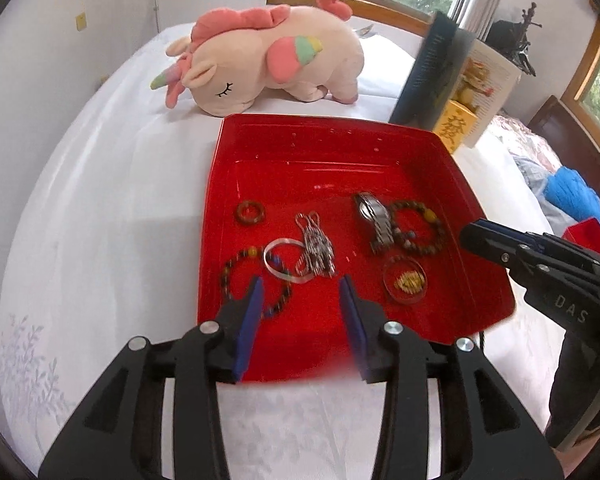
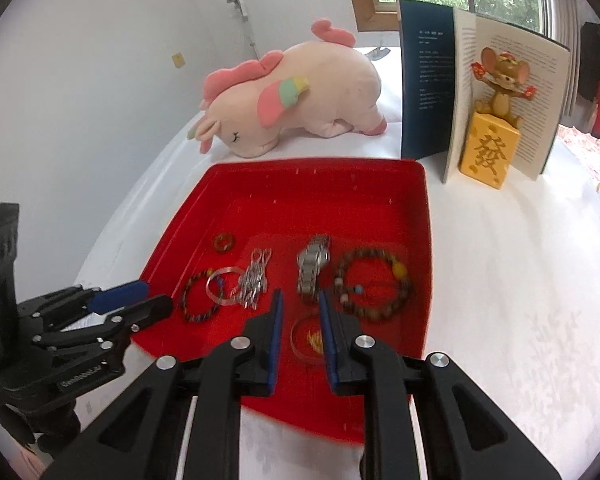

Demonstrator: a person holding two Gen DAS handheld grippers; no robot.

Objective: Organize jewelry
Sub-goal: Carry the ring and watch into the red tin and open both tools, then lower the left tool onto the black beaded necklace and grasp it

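A red tray (image 1: 320,160) lies on the white bed and holds jewelry. In it are a brown ring (image 1: 251,213), a silver chain (image 1: 315,248), a clear bangle (image 1: 286,260), a dark bead bracelet (image 1: 236,276), a metal watch (image 1: 376,216), a brown bead bracelet (image 1: 420,224) and a round clear case (image 1: 404,280) with something gold inside. My left gripper (image 1: 301,284) hovers open over the tray's near left part, with nothing between its pads. My right gripper (image 2: 301,296) hangs above the watch (image 2: 314,268) and the case (image 2: 308,338), jaws narrowly apart and empty.
A pink unicorn plush (image 1: 276,60) lies behind the tray. To the back right an open book (image 2: 432,80) stands upright around a mouse figurine on a yellow block (image 2: 488,152). Blue cloth (image 1: 576,196) and a small red box (image 1: 588,236) sit at the far right.
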